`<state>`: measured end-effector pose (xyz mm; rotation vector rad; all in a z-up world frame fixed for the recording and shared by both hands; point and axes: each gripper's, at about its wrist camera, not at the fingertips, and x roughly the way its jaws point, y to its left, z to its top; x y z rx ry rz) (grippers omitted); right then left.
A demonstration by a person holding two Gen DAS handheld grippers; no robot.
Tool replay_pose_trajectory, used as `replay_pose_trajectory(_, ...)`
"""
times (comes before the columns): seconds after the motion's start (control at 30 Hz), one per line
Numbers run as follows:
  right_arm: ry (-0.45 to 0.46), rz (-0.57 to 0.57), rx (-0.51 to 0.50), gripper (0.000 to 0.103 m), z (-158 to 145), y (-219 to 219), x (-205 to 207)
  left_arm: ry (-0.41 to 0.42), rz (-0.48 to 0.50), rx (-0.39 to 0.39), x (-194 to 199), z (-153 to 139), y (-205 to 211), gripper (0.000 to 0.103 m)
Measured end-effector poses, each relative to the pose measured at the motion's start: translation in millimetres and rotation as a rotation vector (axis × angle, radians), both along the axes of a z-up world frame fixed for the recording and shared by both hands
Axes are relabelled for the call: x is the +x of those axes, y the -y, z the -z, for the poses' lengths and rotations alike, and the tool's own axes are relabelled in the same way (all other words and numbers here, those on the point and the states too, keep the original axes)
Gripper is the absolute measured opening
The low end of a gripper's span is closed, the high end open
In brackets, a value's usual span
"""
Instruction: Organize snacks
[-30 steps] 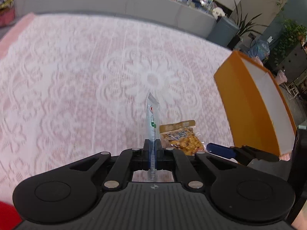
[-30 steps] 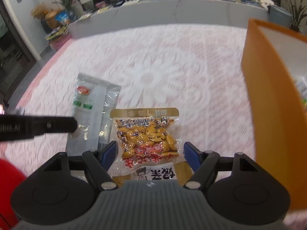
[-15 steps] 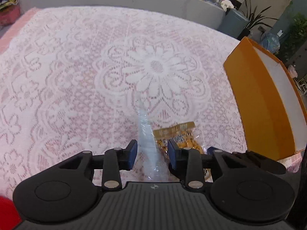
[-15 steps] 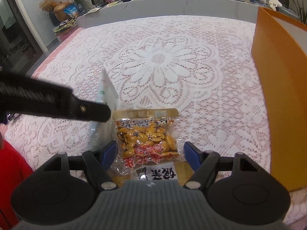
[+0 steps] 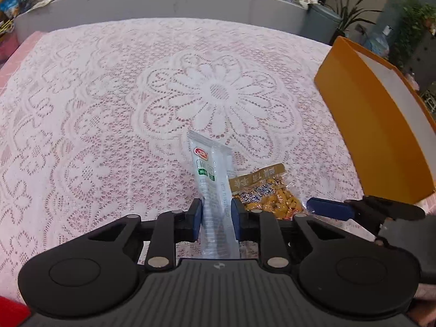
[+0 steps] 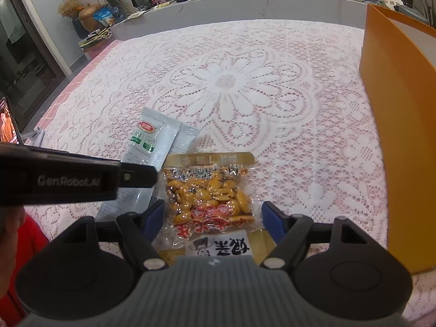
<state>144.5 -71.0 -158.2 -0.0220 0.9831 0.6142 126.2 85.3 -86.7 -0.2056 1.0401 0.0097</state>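
Left gripper (image 5: pixel 216 222) jaws closing round white sachet (image 5: pixel 211 179), near-centre on lace cloth (image 5: pixel 109 95); right gripper (image 6: pixel 212 219) wide, straddling bean pack (image 6: pixel 209 193), w/ orange box (image 6: pixel 395 109) at right, prob. destination.

Left gripper (image 5: pixel 216 219) closing (tilted downward); right gripper (image 6: pixel 211 219) spread wide.
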Motion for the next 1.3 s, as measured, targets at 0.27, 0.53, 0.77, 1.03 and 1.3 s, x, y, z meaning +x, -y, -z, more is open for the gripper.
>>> replay_pose_trajectory(0.27, 0.002, -0.002, 0.009, 0.075, 1.5, 1.7, -0.6, 0.051, 0.042, -0.043, -3.1, -14.5, 10.8, 0.022)
replay_pose_trajectory(0.53, -0.023, -0.008, 0.053, 0.074, 2.3, 9.8, 5.0, 0.04, -0.005, -0.088, 2.1, -9.0, 12.2, 0.024)
replay_pose_trajectory(0.77, -0.032, -0.012, 0.078, 0.075, 4.0, 14.6, 6.1, 0.028, -0.04, -0.031, 3.3, -10.1, 17.0, 0.029)
replay_pose_trajectory(1.03, -0.031, -0.021, 0.089, 0.075, 4.4, 17.7, 6.2, 0.042, -0.013, 0.109, 3.7, -11.8, 32.8, 0.035)
replay_pose_trajectory(1.3, -0.025, -0.027, 0.084, 0.076, 5.0, 16.6, 5.2, 0.004, -0.051, 0.041, 9.3, 1.7, 23.8, 0.034)
